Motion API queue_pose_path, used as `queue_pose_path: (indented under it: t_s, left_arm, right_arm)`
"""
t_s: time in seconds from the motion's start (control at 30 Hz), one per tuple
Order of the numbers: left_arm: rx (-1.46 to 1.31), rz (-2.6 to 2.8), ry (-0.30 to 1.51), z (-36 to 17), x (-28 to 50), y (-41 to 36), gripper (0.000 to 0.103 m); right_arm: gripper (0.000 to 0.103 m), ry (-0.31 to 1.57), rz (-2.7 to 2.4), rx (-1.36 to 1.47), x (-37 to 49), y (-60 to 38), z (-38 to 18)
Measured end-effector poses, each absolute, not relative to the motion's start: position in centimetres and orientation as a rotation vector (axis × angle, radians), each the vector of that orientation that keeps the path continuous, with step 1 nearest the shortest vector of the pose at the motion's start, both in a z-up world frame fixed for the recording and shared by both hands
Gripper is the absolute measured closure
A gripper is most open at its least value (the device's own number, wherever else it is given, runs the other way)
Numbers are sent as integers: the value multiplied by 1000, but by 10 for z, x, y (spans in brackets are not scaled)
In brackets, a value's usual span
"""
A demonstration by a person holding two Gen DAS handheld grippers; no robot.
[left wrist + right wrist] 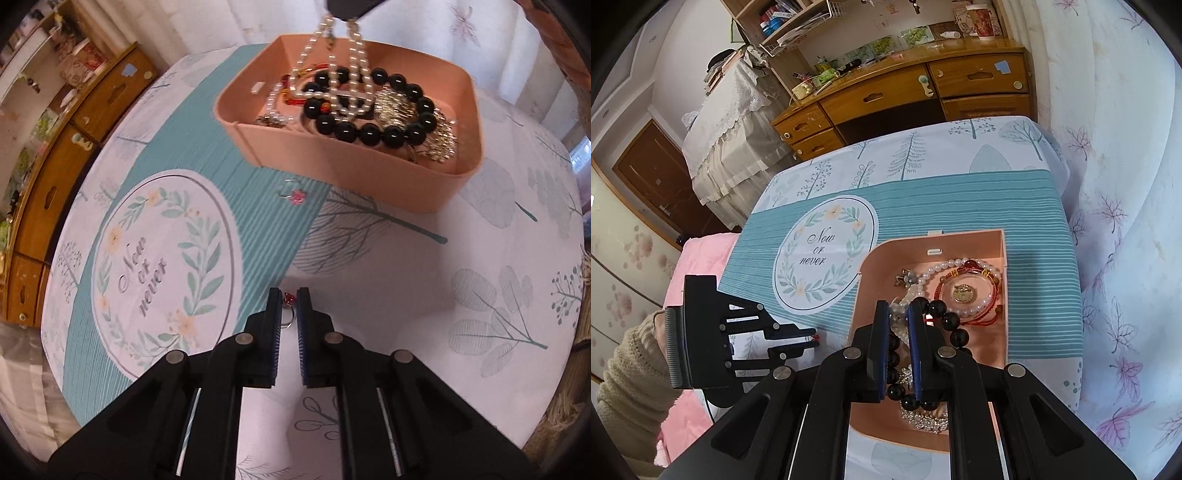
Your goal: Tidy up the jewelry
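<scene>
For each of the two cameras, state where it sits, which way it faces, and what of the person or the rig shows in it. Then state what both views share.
Left wrist: on the left gripper, angled steeply down at the tablecloth; its own fingers pinch a red-stone ring; the right gripper's tip hangs a pearl necklace above.
Right wrist: on the right gripper, looking down into the pink jewelry box toward the wooden desk; the left gripper and a knitted sleeve show.
Shared: box, black bead bracelet, pearls, "Now or never" cloth.

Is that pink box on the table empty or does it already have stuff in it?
Not empty. The pink box holds a black bead bracelet, pearl strands and a red cord bracelet; its lidless top leaves everything visible.
</scene>
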State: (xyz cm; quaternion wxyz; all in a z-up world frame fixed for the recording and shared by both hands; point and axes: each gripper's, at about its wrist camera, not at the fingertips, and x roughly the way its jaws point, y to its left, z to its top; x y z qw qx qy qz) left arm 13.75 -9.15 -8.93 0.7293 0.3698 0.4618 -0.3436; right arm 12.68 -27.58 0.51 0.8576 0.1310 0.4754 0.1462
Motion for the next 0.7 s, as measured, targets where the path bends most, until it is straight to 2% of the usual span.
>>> queue_pose_path:
  t_s: [0.4,0.7]
  left_arm:
    - [627,-622,929,-20,148,-91,97]
    - [487,-589,912,22,152,-129,97]
  right_arm:
    - [92,972,321,275,116,-277,12]
    - [92,904,331,236,94,-277,39]
